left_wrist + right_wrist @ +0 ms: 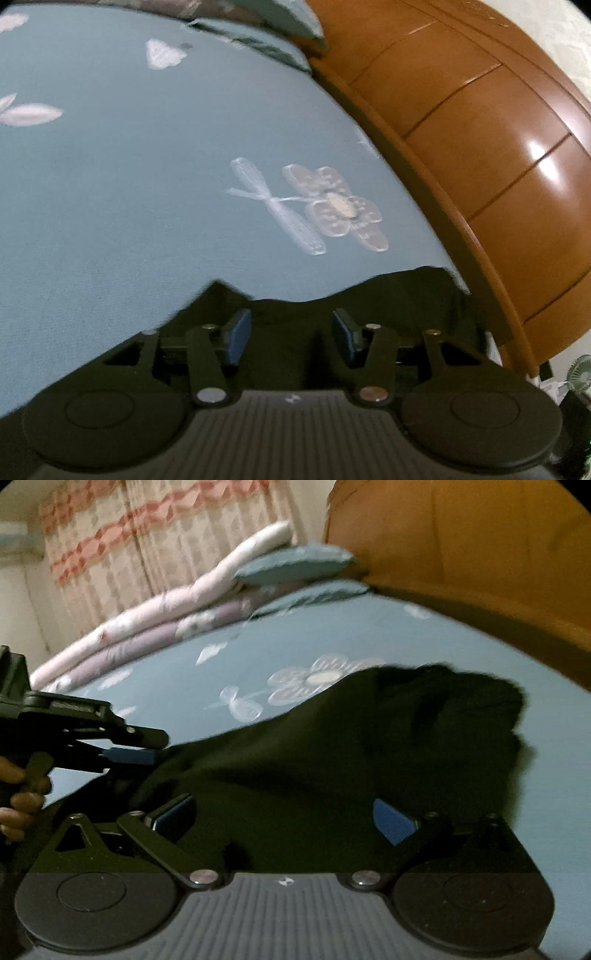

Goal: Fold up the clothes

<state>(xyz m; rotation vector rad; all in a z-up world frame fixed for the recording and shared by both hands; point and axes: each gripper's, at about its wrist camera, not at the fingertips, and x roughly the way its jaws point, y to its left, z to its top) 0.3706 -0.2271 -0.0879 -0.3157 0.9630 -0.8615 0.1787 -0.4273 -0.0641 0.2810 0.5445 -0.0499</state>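
- Right wrist view: your right gripper [284, 818] stands wide apart over the black garment [369, 746], gripping nothing.
- The garment lies rumpled on the blue bedsheet [369, 635], beside the embroidered flower [317, 679].
- Your left gripper [291, 334] sits half apart; no pinch shows.
- Folding looks barely begun.

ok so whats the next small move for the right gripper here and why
Probably ease the right gripper forward and down onto the near edge of the dark garment, then close. Its jaws stand wide open with nothing pinched, and the cloth lies bunched on the blue bedsheet just ahead. The left gripper is already at the garment's other side, though whether it grips is unclear.
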